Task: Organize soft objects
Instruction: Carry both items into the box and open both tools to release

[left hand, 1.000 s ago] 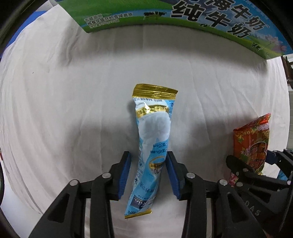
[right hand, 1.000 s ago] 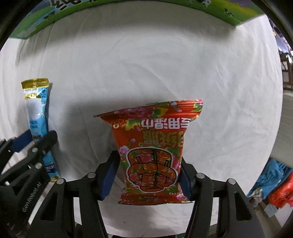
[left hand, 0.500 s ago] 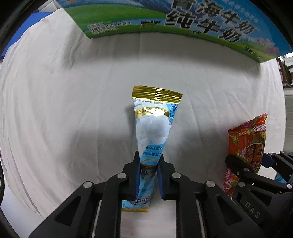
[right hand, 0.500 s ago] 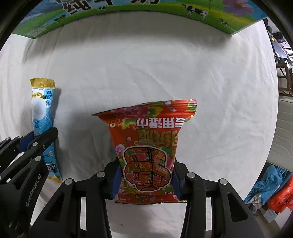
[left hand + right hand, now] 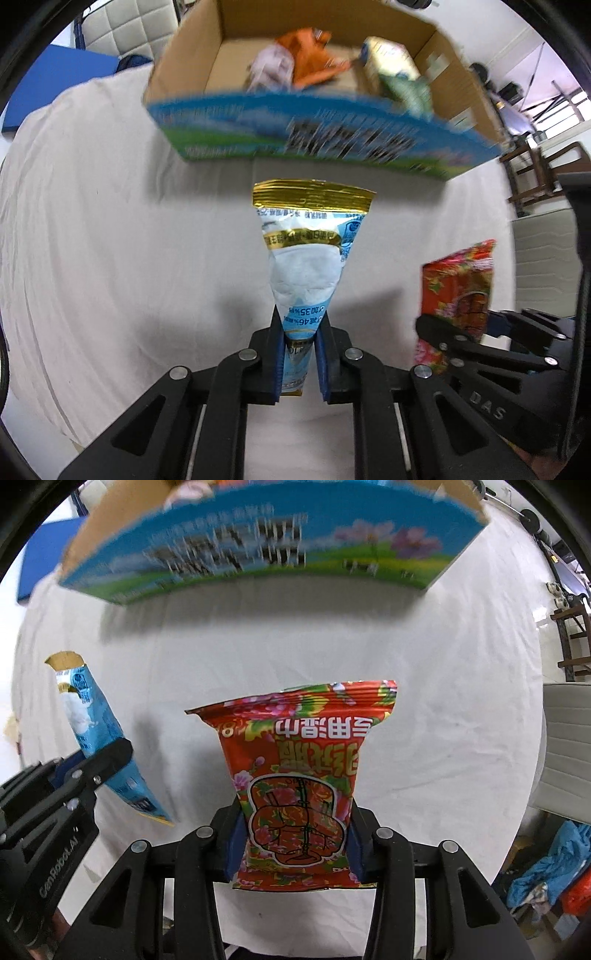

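Covering table, wrinkled white cloth [image 5: 110, 240]; cardboard box [image 5: 192, 66] at far edge.

Left claw [image 5: 300, 356]: matte black plastic linkage arms fanning out in a V, triangular cut-outs showing in the outer arms, round silver rivets sitting at each pivot, blue pads [image 5: 277, 362] lining the inner faces of both fingers. Seen from the right wrist view, white "GenRobot.AI" lettering is running along its side, small silver screws showing near the tip.

Right claw [image 5: 293, 840]: same black build, paired arms per side, silver rivets at joints, triangular openings lower down, blue pads [image 5: 233, 843] on the fingers. From the left wrist view, pale "DAS" lettering is showing on its arm. No skin or sleeves showing.
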{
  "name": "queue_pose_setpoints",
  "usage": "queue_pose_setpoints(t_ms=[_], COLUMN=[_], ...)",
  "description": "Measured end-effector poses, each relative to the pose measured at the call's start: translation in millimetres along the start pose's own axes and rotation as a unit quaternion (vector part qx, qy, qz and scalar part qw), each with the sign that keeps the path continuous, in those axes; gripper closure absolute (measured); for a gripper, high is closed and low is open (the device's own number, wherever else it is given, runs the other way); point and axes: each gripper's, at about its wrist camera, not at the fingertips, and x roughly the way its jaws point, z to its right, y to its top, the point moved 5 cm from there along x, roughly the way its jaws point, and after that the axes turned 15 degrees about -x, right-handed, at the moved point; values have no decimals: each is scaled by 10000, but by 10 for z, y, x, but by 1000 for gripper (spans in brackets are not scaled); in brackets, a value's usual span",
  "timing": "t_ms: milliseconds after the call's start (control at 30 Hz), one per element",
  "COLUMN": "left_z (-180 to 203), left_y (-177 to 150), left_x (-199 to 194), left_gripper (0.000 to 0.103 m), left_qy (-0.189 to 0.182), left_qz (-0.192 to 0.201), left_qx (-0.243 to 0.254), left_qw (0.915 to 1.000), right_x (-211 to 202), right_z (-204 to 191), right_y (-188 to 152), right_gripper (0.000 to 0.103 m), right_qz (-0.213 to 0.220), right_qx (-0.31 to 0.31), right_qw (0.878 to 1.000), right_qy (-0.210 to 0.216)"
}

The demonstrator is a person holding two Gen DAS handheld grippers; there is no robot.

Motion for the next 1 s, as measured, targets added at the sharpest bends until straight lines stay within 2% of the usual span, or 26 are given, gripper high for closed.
queue_pose_setpoints(t_ms=[133,267,400,467,567,700,833,1000], left_z=[73,193,202,171,91,-76,-134,-185], left_y=[174,562,1074,1365,1746,2181,2440,2583], left_x=[-467,-877,-1018,-998,-859,-432,-53,380], left_gripper=[91,91,91,91,91,91,91,91], left_qy=[-413,-870,-927,-801,-651,-179,313,704], left_qz=[276,456,642,706,587,321,153,-142], left_qx=[33,1,73,69,-57,-166,-169,-167], left_qw=[9988,9952,9936,9943,9961,9992,9992,9973], right_x=[-472,-987,-1461,-1521,-1507,-1328,-949,-443], right_z=[142,153,225,271,250,455,551,629], right_y=[139,369,688,789,940,1355,1697,2026], right_gripper=[57,57,57,57,57,57,57,57], right_qz=[412,872,1300,1446,1530,1463,1261,917], right_qx=[40,15,-55,-41,13,130,305,446], right_qw=[9989,9956,9909,9890,9879,9891,9915,9946], right_qy=[222,346,355,306,270,113,115,192])
